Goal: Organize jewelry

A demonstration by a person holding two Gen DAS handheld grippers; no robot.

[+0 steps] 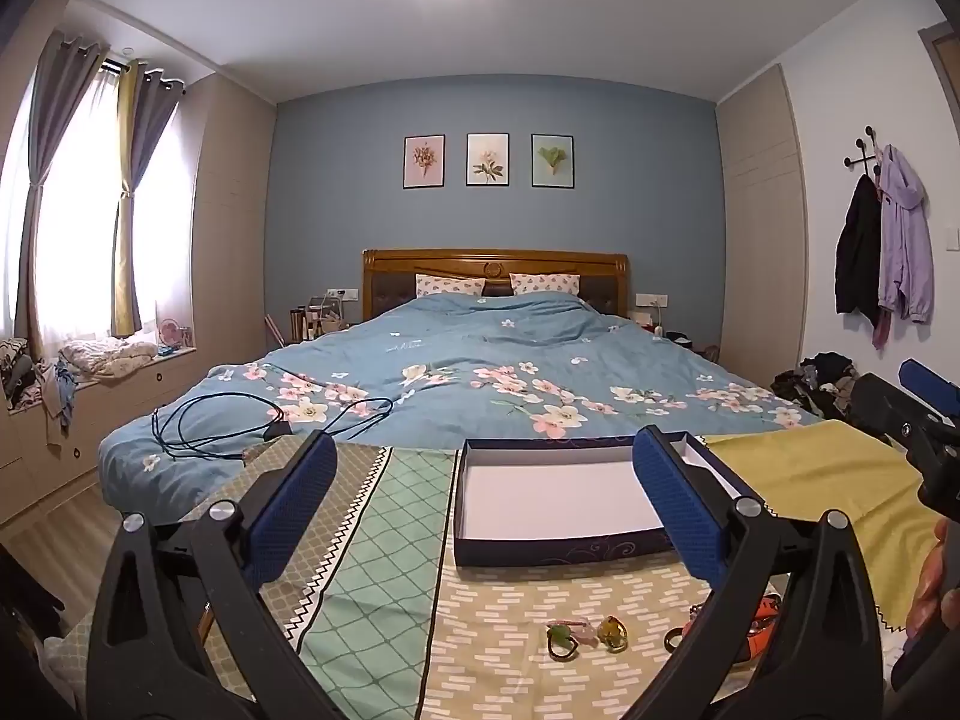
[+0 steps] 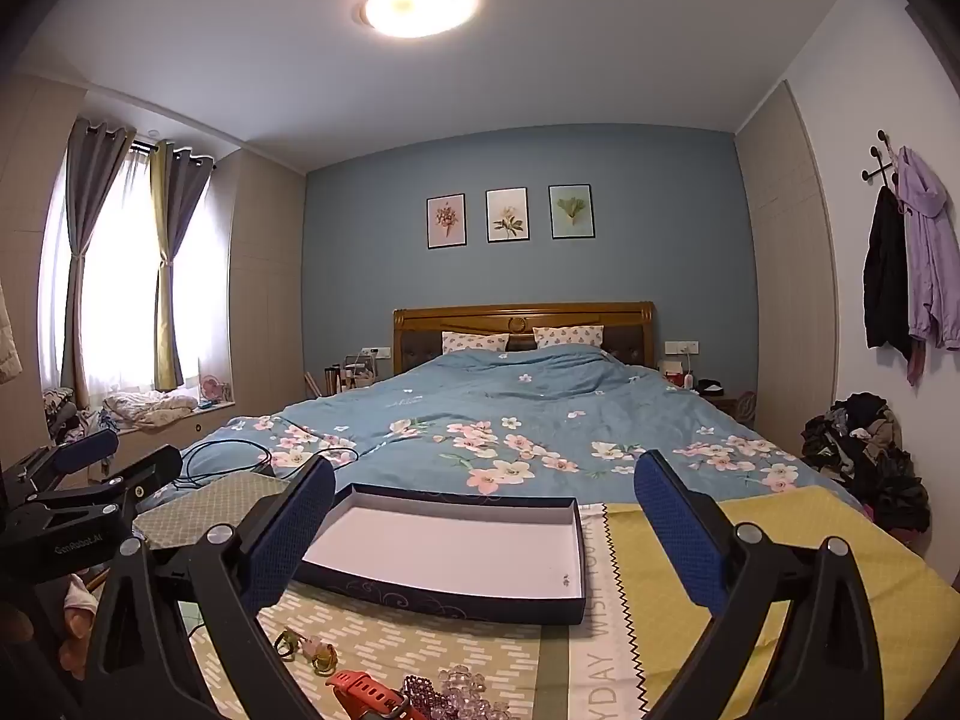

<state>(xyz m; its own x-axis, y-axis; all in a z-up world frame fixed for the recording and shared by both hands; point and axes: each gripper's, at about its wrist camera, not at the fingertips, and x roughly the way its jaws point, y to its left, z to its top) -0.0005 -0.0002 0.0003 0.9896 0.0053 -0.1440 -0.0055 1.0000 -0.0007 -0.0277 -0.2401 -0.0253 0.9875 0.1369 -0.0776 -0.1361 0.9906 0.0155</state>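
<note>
A shallow dark-blue box (image 1: 558,552) (image 2: 444,597) with a white inside lies empty on the patterned tablecloth. Nearer me lie small rings with green, pink and yellow stones (image 1: 585,639) (image 2: 306,651). An orange watch (image 2: 372,693) (image 1: 762,612), a dark beaded piece (image 2: 423,693) and a clear bead bracelet (image 2: 465,684) lie by them. My left gripper (image 1: 486,510) hangs open above the cloth, nothing between its blue pads. My right gripper (image 2: 483,531) is open too, level, framing the box. Each gripper shows at the edge of the other's view.
The cloth-covered table (image 1: 384,540) stands at the foot of a bed with a blue floral duvet (image 1: 480,372). A black cable (image 1: 240,420) lies on the bed at left. Clothes are piled on the floor at right (image 2: 864,450). A yellow cloth (image 2: 780,540) covers the table's right side.
</note>
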